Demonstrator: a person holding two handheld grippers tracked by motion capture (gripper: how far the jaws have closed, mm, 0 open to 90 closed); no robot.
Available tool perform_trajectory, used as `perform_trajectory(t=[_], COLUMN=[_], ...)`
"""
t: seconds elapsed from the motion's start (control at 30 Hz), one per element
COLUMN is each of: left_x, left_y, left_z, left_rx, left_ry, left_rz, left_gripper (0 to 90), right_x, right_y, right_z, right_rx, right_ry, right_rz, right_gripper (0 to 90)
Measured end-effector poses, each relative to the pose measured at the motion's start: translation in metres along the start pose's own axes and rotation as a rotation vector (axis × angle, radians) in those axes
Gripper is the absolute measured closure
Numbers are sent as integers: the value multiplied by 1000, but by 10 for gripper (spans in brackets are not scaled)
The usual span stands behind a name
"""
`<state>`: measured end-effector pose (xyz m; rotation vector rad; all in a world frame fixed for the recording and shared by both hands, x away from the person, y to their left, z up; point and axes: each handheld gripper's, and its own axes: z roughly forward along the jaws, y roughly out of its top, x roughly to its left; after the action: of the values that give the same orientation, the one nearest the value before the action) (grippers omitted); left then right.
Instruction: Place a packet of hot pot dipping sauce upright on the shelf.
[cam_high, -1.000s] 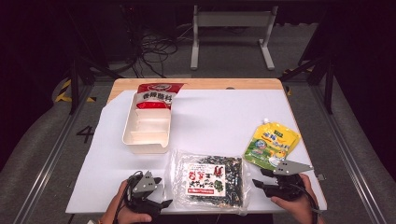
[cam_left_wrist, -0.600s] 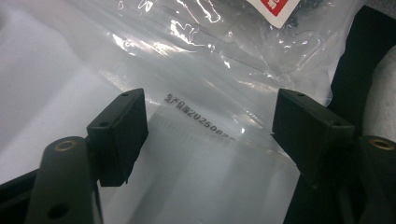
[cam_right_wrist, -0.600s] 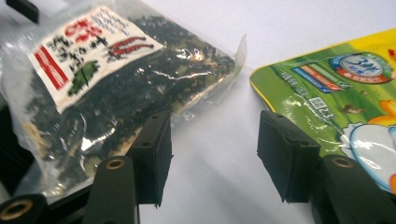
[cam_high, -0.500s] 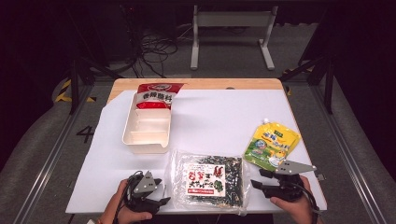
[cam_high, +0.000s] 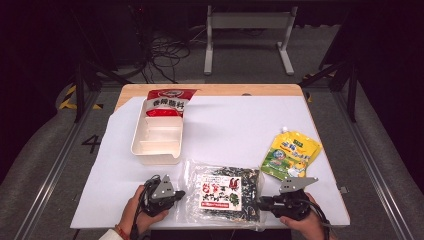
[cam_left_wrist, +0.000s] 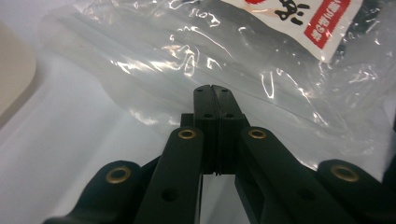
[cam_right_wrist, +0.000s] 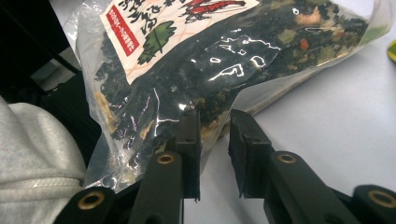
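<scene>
the clear bag of dried seaweed (cam_high: 226, 192) lies flat at the near edge of the white surface (cam_high: 235, 125), between the two hands. it looks light and soft: a thin, glossy plastic film that wrinkles and catches the light, loosely filled with dark, crumbly flakes and a few orange and green bits, with a printed white and red label on top. such a bag will probably sag and slide when lifted, and the contents would crush under a hard squeeze, so the flat, empty margins of film are the better places to hold it.

the left gripper (cam_high: 176, 194) sits at the bag's left edge; its jaws have just been closing and now stand pressed together, apparently pinching the transparent border of the film (cam_left_wrist: 196, 56), though the film between the pads is hard to make out. the right gripper (cam_high: 261, 202) is at the bag's right edge; its jaws have also been closing but a gap remains, the left jaw touching the bulging corner (cam_right_wrist: 205, 107), nothing clamped yet.

farther back stand a rigid cream divided tray (cam_high: 157, 140), a red packet (cam_high: 167, 102) leaning into its far end, and a yellow spouted pouch (cam_high: 291, 154) to the right.
</scene>
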<state>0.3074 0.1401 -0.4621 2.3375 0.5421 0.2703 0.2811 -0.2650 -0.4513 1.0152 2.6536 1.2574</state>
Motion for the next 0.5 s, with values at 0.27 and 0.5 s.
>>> perform_trajectory(t=[0.27, 0.5], left_x=[17, 25], left_y=[11, 8], left_z=[13, 4], left_rx=[-12, -74], left_ry=[42, 0], left_rz=[34, -15], left_gripper=[900, 899], right_x=[2, 9], right_y=[-2, -3], right_z=[-2, -3], right_rx=[-17, -14], right_ry=[10, 7], right_rz=[15, 10], right_gripper=[812, 812])
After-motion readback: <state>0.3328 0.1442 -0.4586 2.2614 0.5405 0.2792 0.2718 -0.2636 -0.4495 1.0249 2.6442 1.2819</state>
